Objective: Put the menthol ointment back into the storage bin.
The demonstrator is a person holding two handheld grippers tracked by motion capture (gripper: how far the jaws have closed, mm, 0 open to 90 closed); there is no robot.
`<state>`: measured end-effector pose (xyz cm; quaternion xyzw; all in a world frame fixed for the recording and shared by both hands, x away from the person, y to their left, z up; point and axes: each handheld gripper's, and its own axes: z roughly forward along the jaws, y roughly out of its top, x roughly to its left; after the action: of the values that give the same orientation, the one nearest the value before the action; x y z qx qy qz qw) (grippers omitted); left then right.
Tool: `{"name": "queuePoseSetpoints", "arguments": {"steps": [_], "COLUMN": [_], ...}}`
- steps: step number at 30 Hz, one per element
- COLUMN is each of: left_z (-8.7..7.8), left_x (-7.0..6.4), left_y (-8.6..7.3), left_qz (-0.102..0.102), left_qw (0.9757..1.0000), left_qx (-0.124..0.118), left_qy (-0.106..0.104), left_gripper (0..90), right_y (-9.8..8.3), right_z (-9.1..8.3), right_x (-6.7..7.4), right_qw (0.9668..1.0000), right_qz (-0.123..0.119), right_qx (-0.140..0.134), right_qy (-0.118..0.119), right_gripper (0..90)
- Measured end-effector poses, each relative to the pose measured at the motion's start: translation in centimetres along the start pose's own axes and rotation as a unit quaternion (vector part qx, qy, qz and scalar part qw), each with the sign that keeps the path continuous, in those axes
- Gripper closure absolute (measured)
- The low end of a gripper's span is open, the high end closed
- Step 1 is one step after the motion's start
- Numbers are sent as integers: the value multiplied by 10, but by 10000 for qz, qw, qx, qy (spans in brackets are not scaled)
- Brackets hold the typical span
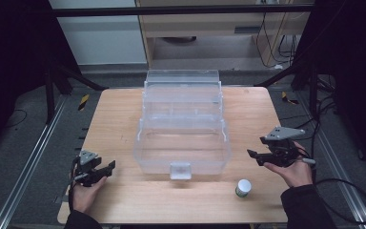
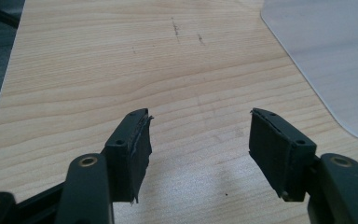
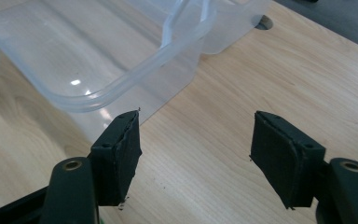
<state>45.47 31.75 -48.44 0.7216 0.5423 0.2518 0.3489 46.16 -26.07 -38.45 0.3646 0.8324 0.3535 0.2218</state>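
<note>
A clear plastic storage box [image 1: 182, 148] with its lid swung back stands in the middle of the wooden table [image 1: 124, 119]. A small white-capped jar [image 1: 242, 187] stands near the table's front edge, right of the box. My left gripper [image 1: 106, 168] rests at the front left, open and empty; in the left gripper view [image 2: 199, 135] only bare wood lies between its fingers. My right gripper [image 1: 256, 157] hovers right of the box, open and empty. In the right gripper view [image 3: 196, 140] the box's rim [image 3: 135, 70] is just ahead on the left.
The box's raised lid [image 1: 182, 81] sits toward the table's far edge. A corner of the box [image 2: 326, 56] shows at the upper right of the left gripper view. Metal rails and cables run along the floor on both sides.
</note>
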Motion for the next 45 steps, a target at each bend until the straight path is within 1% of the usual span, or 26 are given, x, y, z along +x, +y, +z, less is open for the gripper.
{"name": "queuePoseSetpoints", "arguments": {"steps": [1,2,3,4,7,8,12,14,19,23,25,26,27,30,32,33,34,35,36,37,39,41,42,43,44,45], "left_z": [0,0,0,1,0,0,0,0,1,1,1,1,1,1,1,1,1,1,1,1,1,1,1,1,1,1], "left_x": [0,0,0,-1,0,0,0,0,-1,-1,-1,-1,-1,-1,0,0,-1,-1,-1,-1,0,-1,-1,0,-1,-1], "left_y": [0,0,0,0,0,0,0,0,0,0,0,0,0,0,0,0,0,0,0,0,0,0,0,0,0,0], "left_qz": [0,10,10,22,19,15,16,22,20,27,28,31,31,24,24,24,24,24,31,31,38,32,32,37,32,32], "left_qw": [10000,10000,10000,10000,10000,10000,10000,10000,10000,10000,10000,10000,10000,10000,10000,10000,10000,10000,10000,10000,10000,10000,10000,10000,10000,10000], "left_qx": [0,16,16,21,19,15,22,23,27,38,40,38,38,30,32,32,30,30,31,31,42,42,43,45,42,42], "left_qy": [0,-7,-7,1,0,4,9,4,5,7,9,9,9,8,10,10,3,3,6,6,3,7,7,3,5,5], "left_gripper": [382,382,382,382,382,383,382,382,382,382,382,382,382,382,382,382,382,382,382,381,382,382,382,382,382,382], "right_y": [0,3,3,6,8,10,12,14,14,15,15,16,16,16,17,17,16,16,16,16,16,15,15,15,14,14], "right_z": [0,-1,-1,-1,-1,-1,-1,-1,0,1,1,1,1,0,1,1,2,2,2,2,3,4,5,5,6,6], "right_x": [0,2,2,4,6,8,12,15,17,20,21,22,22,25,27,27,28,28,30,30,32,33,35,35,36,36], "right_qw": [10000,9999,9999,9996,9991,9984,9970,9954,9939,9909,9904,9890,9890,9866,9841,9841,9822,9822,9796,9796,9767,9747,9718,9718,9689,9689], "right_qz": [0,-120,-120,-219,-304,-393,-517,-656,-746,-864,-877,-942,-942,-1033,-1116,-1116,-1174,-1174,-1247,-1247,-1347,-1375,-1440,-1440,-1499,-1499], "right_qx": [0,85,85,178,254,345,494,613,703,881,922,974,974,1081,1175,1175,1241,1241,1332,1332,1409,1470,1559,1559,1652,1652], "right_qy": [0,42,42,93,155,226,298,349,398,532,547,590,590,649,726,726,778,778,840,840,902,966,1030,1030,1072,1072], "right_gripper": [329,329,329,325,322,314,304,287,279,268,267,266,266,269,272,272,274,274,274,274,274,274,275,275,281,281]}}
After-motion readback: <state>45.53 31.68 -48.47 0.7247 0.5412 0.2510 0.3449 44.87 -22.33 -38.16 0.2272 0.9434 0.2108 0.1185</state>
